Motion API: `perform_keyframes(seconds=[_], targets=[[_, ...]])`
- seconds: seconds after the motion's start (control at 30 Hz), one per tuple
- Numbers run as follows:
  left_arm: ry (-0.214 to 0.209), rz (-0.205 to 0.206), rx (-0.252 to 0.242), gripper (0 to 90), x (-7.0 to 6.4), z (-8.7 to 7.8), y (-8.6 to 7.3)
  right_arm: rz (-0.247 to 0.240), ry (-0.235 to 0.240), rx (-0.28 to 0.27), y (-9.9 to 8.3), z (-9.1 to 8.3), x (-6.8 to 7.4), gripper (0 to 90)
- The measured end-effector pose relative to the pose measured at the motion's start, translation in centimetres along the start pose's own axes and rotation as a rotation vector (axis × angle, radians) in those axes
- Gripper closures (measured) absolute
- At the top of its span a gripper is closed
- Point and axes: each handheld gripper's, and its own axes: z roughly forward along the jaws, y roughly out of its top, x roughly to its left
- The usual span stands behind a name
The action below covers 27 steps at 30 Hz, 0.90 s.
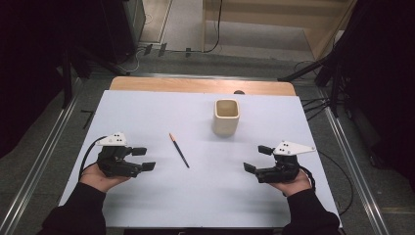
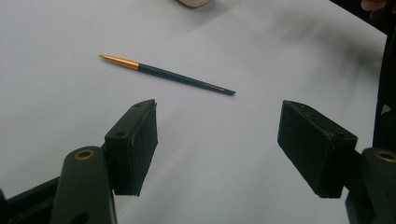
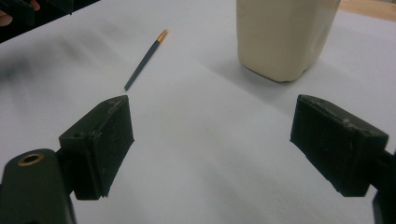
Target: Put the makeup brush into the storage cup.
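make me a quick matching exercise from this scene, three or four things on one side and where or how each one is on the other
Things:
1. pencil
2. cup
3. left tool
4. right tool

States:
a. standing upright, far half of the white sheet
b. open, beside the pencil
c. lying flat between the two tools
d. open, near side of the cup

Pairs: 1-c, 2-a, 3-b, 4-d
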Motion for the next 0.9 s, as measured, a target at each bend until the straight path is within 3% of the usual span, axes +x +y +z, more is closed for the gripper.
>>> perform_keyframes(seconds=[0.3, 0.33, 0.37, 0.4, 0.5, 0.9], targets=[[0.021, 0.028, 0.046, 29.1, -0.06, 0.47, -0.14, -0.017, -0.018, 0.034, -0.09, 0.09, 0.11, 14.6], [0.051, 0.049, 0.076, 29.2, -0.15, 0.63, -0.25, -0.02, -0.03, 0.07, -0.2, 0.24, 0.03, 15.0], [0.051, 0.049, 0.076, 29.2, -0.15, 0.63, -0.25, -0.02, -0.03, 0.07, -0.2, 0.24, 0.03, 15.0], [0.061, 0.065, 0.097, 29.2, -0.18, 0.78, -0.3, -0.039, -0.043, 0.116, -0.38, 0.45, -0.03, 15.5], [0.058, 0.063, 0.099, 29.1, -0.22, 0.9, -0.29, -0.049, -0.039, 0.137, -0.49, 0.68, -0.11, 15.5], [0.07, 0.071, 0.136, 27.8, -0.27, 1.14, -0.31, -0.056, -0.039, 0.149, -0.55, 0.68, -0.25, 15.6]])
